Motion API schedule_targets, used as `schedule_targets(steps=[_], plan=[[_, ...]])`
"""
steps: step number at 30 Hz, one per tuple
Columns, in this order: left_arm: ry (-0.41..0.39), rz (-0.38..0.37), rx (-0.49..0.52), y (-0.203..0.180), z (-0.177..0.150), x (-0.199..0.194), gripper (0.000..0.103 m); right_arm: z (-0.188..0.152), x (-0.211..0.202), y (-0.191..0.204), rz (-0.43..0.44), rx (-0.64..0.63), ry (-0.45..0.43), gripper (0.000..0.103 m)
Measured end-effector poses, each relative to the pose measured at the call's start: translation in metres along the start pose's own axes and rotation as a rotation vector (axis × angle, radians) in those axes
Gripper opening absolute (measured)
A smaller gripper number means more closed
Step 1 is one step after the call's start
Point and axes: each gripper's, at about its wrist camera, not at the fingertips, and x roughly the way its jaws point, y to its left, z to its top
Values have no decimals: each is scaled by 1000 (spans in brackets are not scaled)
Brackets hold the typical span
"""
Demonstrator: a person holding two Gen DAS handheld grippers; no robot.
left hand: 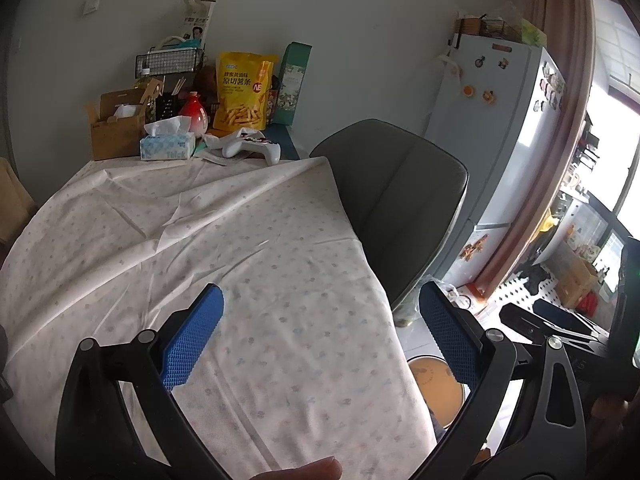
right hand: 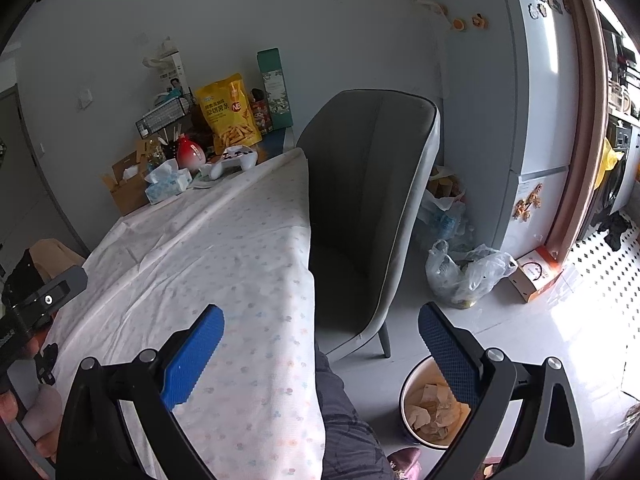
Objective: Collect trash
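Note:
My left gripper [left hand: 320,332] hangs open over the near right part of the table, nothing between its blue pads [left hand: 192,340]. My right gripper [right hand: 320,344] is open too, held over the table's right edge and the floor beside it. On the floor below sits a round waste bin [right hand: 412,380] with crumpled paper [right hand: 430,410] in it; the left wrist view shows the same bin [left hand: 434,384] past the table edge. The patterned tablecloth [left hand: 208,232] is bare in front of both grippers. The right gripper's body [left hand: 552,324] shows at the right of the left wrist view.
A grey chair [right hand: 368,208] stands against the table's right side. At the far end: tissue box [left hand: 168,146], white game controller [left hand: 252,146], yellow snack bag [left hand: 242,92], cardboard box [left hand: 116,128]. A plastic bag [right hand: 464,272] and a fridge [right hand: 516,100] lie beyond the chair.

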Motion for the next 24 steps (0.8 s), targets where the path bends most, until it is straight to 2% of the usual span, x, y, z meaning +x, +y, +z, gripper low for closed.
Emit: schedule_targets(steps=[24], plan=[[11,23,11,2,-5,0,97,-4,1,16,29,-17,-1,95]])
